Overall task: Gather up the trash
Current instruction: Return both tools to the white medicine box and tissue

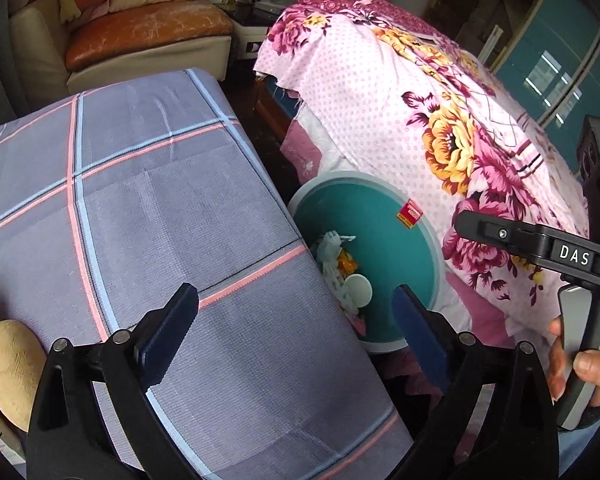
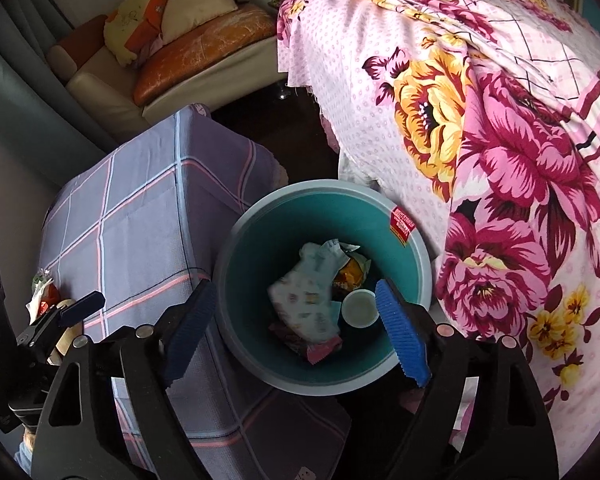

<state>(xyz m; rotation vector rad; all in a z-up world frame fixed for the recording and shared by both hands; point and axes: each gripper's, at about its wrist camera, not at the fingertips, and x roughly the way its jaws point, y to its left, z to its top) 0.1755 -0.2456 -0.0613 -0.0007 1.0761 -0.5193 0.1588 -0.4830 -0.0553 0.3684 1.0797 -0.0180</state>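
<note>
Teal bin (image 2: pixel 256 248), grey-rimmed, stands on the floor in the gap between the table (image 1: pixel 148 208), draped in grey checked cloth, and the bed (image 1: pixel 400 92) under a floral sheet. Contents: pale printed wrapper (image 2: pixel 304 300), orange packet (image 2: pixel 350 272), round white lid (image 2: pixel 359 308), pink packet (image 2: pixel 320 350); red sticker on the inner wall. Right tool (image 2: pixel 296 328): jaws spread wide, empty, poised directly above the bin mouth. Left tool (image 1: pixel 296 328): jaws likewise apart, empty, over the table's bin-side edge, with the bin just beyond and below. Remaining trash: a crumpled wrapper (image 2: pixel 42 292) at the table's near left corner, seen from the right wrist; a round tan object (image 1: pixel 12 372) lies at the same end, nature unclear. Judgement: left tool is nearer both; the wrapper lies back and to its left, away from the bin. Room: table top otherwise bare, free approach; gap around the bin narrow, table edge and hanging sheet close on either side.
</note>
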